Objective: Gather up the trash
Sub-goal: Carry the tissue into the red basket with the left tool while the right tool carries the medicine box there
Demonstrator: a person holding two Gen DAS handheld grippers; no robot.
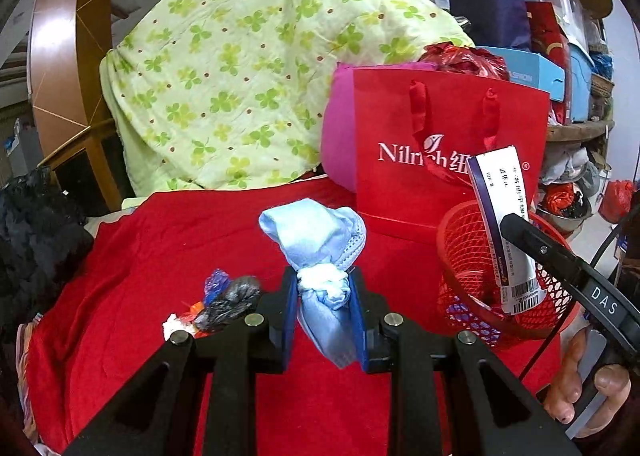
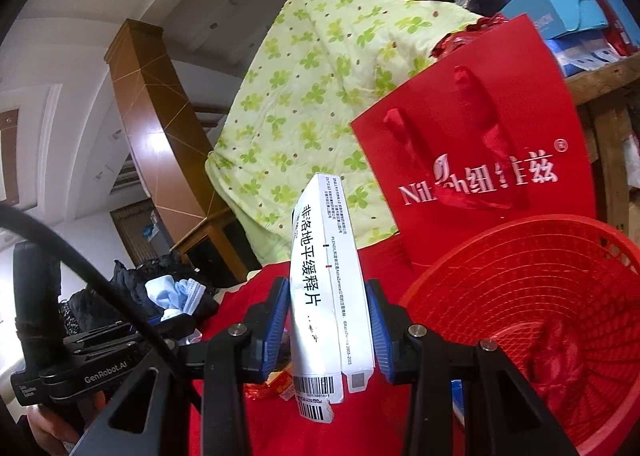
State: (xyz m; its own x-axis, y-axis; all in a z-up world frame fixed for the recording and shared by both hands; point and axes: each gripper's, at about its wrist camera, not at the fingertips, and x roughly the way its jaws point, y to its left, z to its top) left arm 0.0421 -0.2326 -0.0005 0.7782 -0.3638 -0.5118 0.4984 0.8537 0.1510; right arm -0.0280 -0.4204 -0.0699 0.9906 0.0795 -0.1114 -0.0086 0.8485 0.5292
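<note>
My left gripper [image 1: 324,292] is shut on a crumpled blue face mask [image 1: 316,240], held above the red cloth [image 1: 160,248]; the mask also shows in the right wrist view [image 2: 176,294]. My right gripper [image 2: 328,320] is shut on a white medicine box [image 2: 324,288], held upright just left of the red mesh basket [image 2: 540,296]. In the left wrist view the box [image 1: 504,223] stands over the basket [image 1: 464,256], with the right gripper's finger [image 1: 536,244] across it. A small pile of wrappers, black, blue and white [image 1: 216,304], lies on the cloth left of my left gripper.
A red Nilrich paper bag [image 1: 448,143] stands behind the basket, a pink cushion [image 1: 340,123] beside it. A green clover quilt [image 1: 248,67] is heaped at the back. A black bag [image 1: 36,240] lies at the left edge. Cluttered shelves [image 1: 568,55] stand at the right.
</note>
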